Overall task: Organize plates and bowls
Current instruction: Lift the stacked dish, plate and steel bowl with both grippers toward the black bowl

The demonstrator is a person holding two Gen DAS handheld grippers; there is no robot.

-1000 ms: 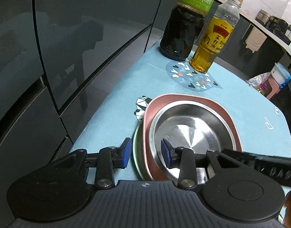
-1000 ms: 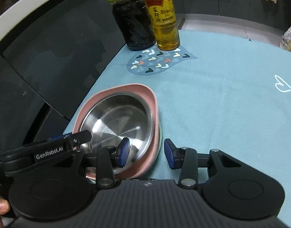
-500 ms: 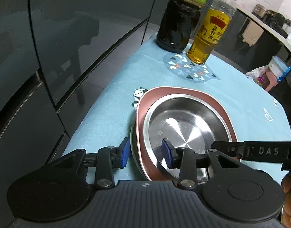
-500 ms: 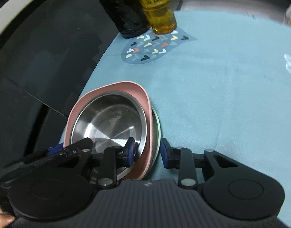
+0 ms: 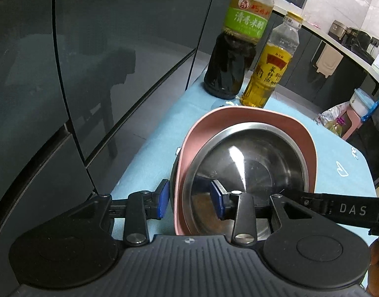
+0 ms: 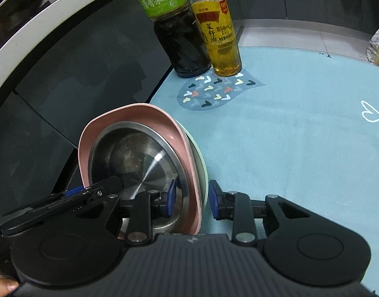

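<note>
Both tongs clamp opposite rims of one nested stack: left tongs [image 5: 190,203], right tongs [image 6: 192,201]. Steel bowl [image 5: 251,168] sits inside pink plate [image 5: 239,117], tilted above the blue table [image 6: 288,148], likely being carried together.

Right gripper [image 6: 190,201] clamping stacked dishes [image 6: 187,153] (tilted)

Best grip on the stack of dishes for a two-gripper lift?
Grip the stack of dishes at its rims on opposite sides. The rims are thin, nested and exposed, the bodies too wide to span. The left gripper straddles one side, the right gripper has closed on the other, one finger inside the steel bowl.
</note>
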